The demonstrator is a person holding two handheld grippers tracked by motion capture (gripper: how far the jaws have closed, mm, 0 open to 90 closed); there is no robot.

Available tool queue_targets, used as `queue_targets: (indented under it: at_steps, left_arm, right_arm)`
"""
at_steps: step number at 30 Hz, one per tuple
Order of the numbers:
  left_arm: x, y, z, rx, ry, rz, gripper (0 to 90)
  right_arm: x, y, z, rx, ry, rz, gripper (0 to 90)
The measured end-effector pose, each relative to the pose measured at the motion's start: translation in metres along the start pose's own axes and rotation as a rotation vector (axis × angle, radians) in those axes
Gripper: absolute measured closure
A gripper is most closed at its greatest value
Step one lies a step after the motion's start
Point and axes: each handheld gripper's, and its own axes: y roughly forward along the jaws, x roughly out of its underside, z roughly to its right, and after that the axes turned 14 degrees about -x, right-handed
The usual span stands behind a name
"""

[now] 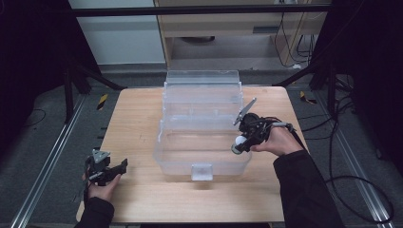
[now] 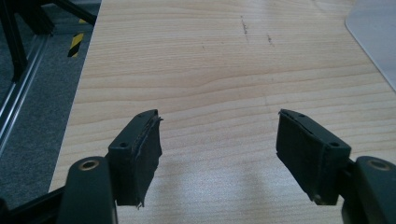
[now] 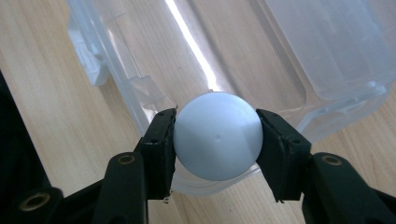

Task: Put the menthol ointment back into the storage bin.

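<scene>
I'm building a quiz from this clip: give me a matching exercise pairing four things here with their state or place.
1. small white ball
2. left gripper
3. clear plastic box
4. right gripper

a. open, over bare wood
b. lid up, mid-table
c. clamped between two black jaws
d. shut, at the box's right rim

Pairs: 1-c, 2-a, 3-b, 4-d

**Nothing to read**

From where I sit, no word, brand, number or label can be read on anything. The only sign-like marks are yellow-and-black hazard stripes (image 1: pixel 101 101) on the floor off the table's far left corner, and a second striped strip (image 1: pixel 308 98) on the floor off its far right corner.
</scene>
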Motion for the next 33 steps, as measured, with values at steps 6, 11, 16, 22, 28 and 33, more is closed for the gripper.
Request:
queue_targets:
  at_steps: [6,11,16,22,28,33]
  left_arm:
    - [0.000,0.000,0.000,-0.002,0.000,-0.004,30.3]
    - [0.000,0.000,0.000,-0.002,0.001,-0.001,30.3]
    - [0.000,0.001,0.000,-0.003,0.005,-0.002,30.3]
    - [0.000,0.000,0.000,0.000,0.003,0.000,30.4]
    - [0.000,0.001,0.000,0.001,0.012,-0.003,30.3]
    - [0.000,0.001,0.000,0.001,0.006,-0.004,30.4]
  right_arm:
    - [0.002,0.013,0.007,-0.002,0.007,-0.006,50.4]
    - [0.008,0.024,0.009,-0.002,-0.005,-0.015,50.4]
    - [0.011,0.030,0.011,-0.008,0.001,-0.033,50.3]
    - [0.013,0.037,0.014,-0.007,0.004,-0.044,50.3]
    - [0.016,0.041,0.015,-0.013,-0.002,-0.056,50.3]
    - [0.019,0.045,0.015,-0.022,0.012,-0.069,50.3]
